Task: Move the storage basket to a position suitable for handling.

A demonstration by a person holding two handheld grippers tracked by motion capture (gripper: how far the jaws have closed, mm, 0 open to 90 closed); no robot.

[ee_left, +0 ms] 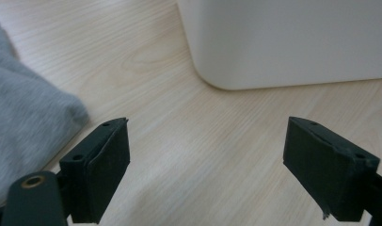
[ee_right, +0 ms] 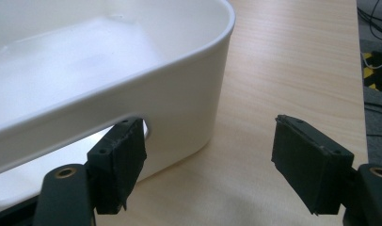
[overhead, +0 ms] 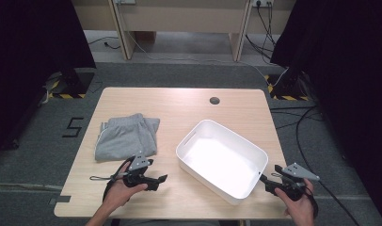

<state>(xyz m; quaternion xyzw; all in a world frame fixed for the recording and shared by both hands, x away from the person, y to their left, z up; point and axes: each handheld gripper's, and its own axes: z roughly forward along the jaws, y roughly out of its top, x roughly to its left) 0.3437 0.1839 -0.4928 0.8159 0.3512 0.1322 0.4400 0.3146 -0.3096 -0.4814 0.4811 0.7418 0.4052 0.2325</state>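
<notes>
A folded grey garment (overhead: pixel 125 137) lies on the left half of the wooden table (overhead: pixel 179 108). An empty white plastic bin (overhead: pixel 221 160) sits at an angle right of the middle. My left gripper (overhead: pixel 161 179) rests near the front edge, just below the garment, pointing right toward the bin, jaws open and empty. In the left gripper view (ee_left: pixel 208 174) the garment (ee_left: pixel 24 117) is at the left and the bin's corner (ee_left: pixel 283 42) ahead. My right gripper (overhead: pixel 266 181) is open beside the bin's near right end; in the right gripper view (ee_right: pixel 208 165) the bin wall (ee_right: pixel 179 94) with its handle slot is just left.
A round cable hole (overhead: pixel 214 100) marks the table's far side. Black curtains, stand bases (overhead: pixel 69 84) with striped tape and loose cables (overhead: pixel 302 127) surround the table on the grey floor. Bare wood lies between garment and bin.
</notes>
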